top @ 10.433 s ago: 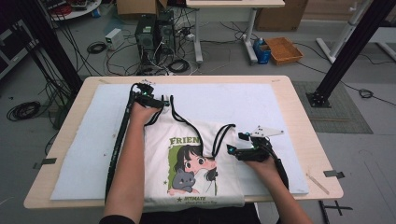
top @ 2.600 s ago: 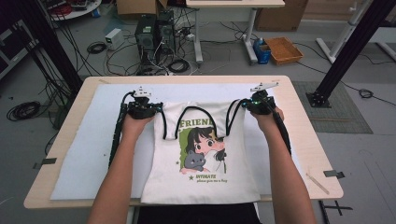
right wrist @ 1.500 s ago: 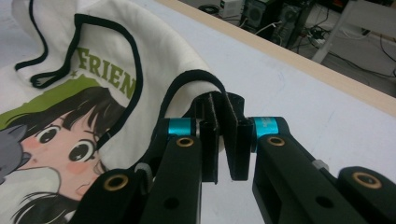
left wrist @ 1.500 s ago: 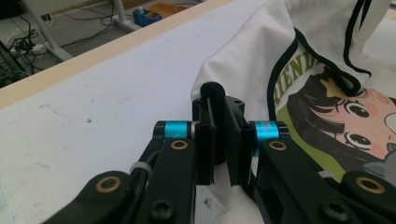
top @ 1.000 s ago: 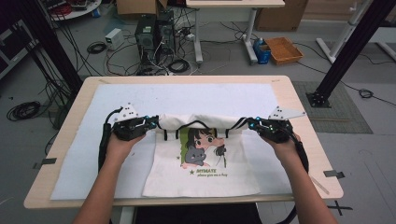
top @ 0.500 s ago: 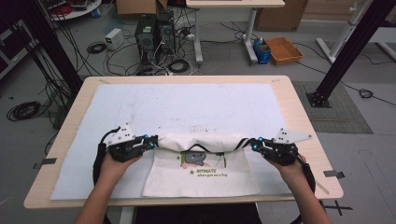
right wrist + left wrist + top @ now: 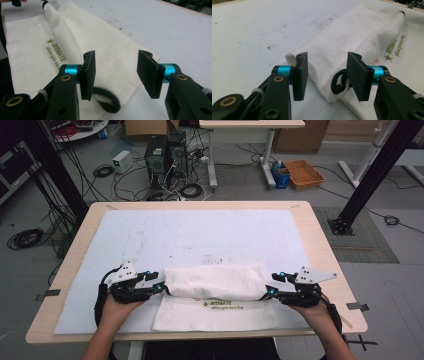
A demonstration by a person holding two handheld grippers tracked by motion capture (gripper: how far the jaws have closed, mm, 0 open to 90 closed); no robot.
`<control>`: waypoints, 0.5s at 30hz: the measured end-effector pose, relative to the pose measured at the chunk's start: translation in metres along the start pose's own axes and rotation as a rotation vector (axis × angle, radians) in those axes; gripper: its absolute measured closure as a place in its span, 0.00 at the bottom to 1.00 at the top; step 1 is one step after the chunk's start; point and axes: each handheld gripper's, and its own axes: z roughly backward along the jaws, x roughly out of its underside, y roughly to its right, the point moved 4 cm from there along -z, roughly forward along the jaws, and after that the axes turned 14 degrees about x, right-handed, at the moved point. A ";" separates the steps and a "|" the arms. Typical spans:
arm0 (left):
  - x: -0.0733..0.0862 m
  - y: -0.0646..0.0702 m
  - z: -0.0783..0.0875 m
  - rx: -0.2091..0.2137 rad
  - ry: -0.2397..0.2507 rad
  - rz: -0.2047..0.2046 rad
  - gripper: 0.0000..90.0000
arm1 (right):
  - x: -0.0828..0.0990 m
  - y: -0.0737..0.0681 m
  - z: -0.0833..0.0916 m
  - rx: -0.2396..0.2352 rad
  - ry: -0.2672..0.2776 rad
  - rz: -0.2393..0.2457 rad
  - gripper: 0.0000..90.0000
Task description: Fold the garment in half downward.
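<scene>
A white tote bag [image 7: 215, 282] lies near the table's front edge, its top half folded toward me over the lower half, whose green print [image 7: 224, 306] still shows. My left gripper [image 7: 161, 287] sits at the fold's left end and my right gripper [image 7: 270, 292] at its right end. Both have just been opening. In the left gripper view the bag's corner [image 7: 324, 67] and a black strap loop [image 7: 338, 83] lie between the parted jaws [image 7: 328, 75], with the pads off the cloth. In the right gripper view the jaws [image 7: 116, 75] stand apart over the bag [image 7: 112, 45] and a strap loop [image 7: 107, 100].
A white mat [image 7: 190, 235] covers most of the wooden table [image 7: 320, 250]. Beyond the far edge stand computer towers [image 7: 165, 155], loose cables, a desk leg and an orange tray [image 7: 305, 172] on the floor. A black frame post [image 7: 365, 175] rises at the right.
Both hands drew the bag's top edge toward the front edge, folding it over the lower half. Both grippers' jaws then opened and let go of the bag's corners.
</scene>
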 end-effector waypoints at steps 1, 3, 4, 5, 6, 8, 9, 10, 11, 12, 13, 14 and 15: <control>-0.001 0.000 0.000 0.002 0.004 0.000 0.58 | 0.001 0.002 0.000 0.008 -0.003 -0.009 0.56; -0.002 0.001 0.001 0.006 0.013 -0.002 0.58 | 0.004 0.005 -0.001 0.017 -0.011 -0.027 0.56; -0.003 0.001 0.003 0.007 0.021 -0.003 0.58 | 0.006 0.007 -0.002 0.020 -0.017 -0.028 0.57; -0.005 0.001 0.005 0.005 0.028 -0.004 0.58 | 0.008 0.007 -0.002 0.023 -0.031 -0.033 0.57; -0.006 0.001 0.006 0.002 0.036 0.002 0.58 | 0.010 0.008 -0.003 0.025 -0.038 -0.034 0.57; -0.004 0.002 0.007 0.005 0.026 0.013 0.58 | 0.012 0.008 -0.004 0.015 -0.059 -0.043 0.59; -0.003 0.003 0.005 0.005 0.015 0.013 0.58 | 0.013 0.008 -0.004 0.009 -0.070 -0.047 0.59; -0.001 0.005 0.003 0.013 0.003 0.012 0.58 | 0.015 0.007 -0.004 0.002 -0.079 -0.051 0.59; 0.001 0.007 0.001 0.020 -0.010 0.012 0.58 | 0.017 0.005 -0.005 -0.005 -0.090 -0.048 0.59; 0.003 0.009 -0.001 0.029 -0.024 0.007 0.58 | 0.019 0.003 -0.005 -0.008 -0.097 -0.036 0.59; 0.005 0.011 -0.002 0.034 -0.035 0.003 0.58 | 0.021 0.001 -0.005 -0.010 -0.106 -0.029 0.59; 0.007 0.013 -0.003 0.039 -0.042 -0.003 0.58 | 0.023 -0.001 -0.005 -0.013 -0.115 -0.022 0.59; 0.009 0.014 -0.004 0.047 -0.045 -0.004 0.58 | 0.025 -0.003 -0.006 -0.017 -0.124 -0.015 0.59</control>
